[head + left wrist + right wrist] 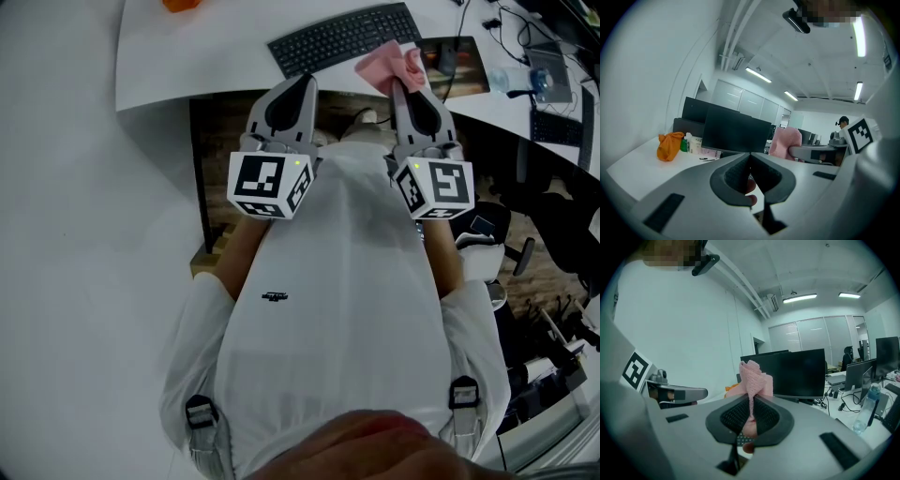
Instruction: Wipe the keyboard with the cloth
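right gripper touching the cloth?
Touching. The right gripper view shows the right gripper shut on the pink cloth, which sticks up from between its jaws.

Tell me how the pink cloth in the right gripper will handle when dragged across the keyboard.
The pink cloth bunches and folds above the right gripper's shut jaws, so probably floppy and light. Its knit-looking texture likely grips rather than slides on the keyboard.

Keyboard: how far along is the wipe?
Done: the pink cloth is gripped in the shut right tool. In hand: it is held up near the right end of the keyboard, apparently not on the keys. Still to do: the wiping itself. The left tool is shut, empty.
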`<state>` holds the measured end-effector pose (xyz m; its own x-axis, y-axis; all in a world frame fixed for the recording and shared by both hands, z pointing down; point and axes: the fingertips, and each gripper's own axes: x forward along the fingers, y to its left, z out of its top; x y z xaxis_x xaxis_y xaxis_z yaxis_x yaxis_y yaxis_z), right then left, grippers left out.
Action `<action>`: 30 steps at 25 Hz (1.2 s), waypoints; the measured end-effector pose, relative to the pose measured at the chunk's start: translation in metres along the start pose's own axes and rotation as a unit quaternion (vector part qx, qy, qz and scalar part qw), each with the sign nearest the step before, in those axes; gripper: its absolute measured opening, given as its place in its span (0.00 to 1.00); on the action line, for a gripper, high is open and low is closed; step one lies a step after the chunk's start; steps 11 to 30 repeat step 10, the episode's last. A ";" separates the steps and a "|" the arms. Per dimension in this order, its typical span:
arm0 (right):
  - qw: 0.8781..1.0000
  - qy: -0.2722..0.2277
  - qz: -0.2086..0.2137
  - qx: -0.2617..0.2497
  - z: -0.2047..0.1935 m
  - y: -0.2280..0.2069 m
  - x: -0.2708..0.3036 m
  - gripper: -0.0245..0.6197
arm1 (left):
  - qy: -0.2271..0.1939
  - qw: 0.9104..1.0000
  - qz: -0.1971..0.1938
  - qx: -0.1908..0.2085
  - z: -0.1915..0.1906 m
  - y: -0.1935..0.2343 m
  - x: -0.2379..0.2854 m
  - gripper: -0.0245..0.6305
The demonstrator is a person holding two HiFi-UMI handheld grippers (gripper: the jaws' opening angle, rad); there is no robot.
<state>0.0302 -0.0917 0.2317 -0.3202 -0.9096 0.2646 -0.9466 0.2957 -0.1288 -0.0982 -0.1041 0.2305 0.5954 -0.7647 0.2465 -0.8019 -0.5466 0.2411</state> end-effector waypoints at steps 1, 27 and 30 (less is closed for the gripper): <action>1.000 -0.001 -0.001 0.000 0.000 0.000 -0.001 0.07 | 0.000 1.000 -0.001 0.000 0.000 0.000 0.000 0.06; 1.000 -0.011 -0.007 0.005 -0.002 0.002 -0.011 0.07 | -0.013 1.000 -0.007 0.001 0.001 -0.004 -0.004 0.06; 1.000 -0.011 -0.007 0.005 -0.002 0.002 -0.011 0.07 | -0.013 1.000 -0.007 0.001 0.001 -0.004 -0.004 0.06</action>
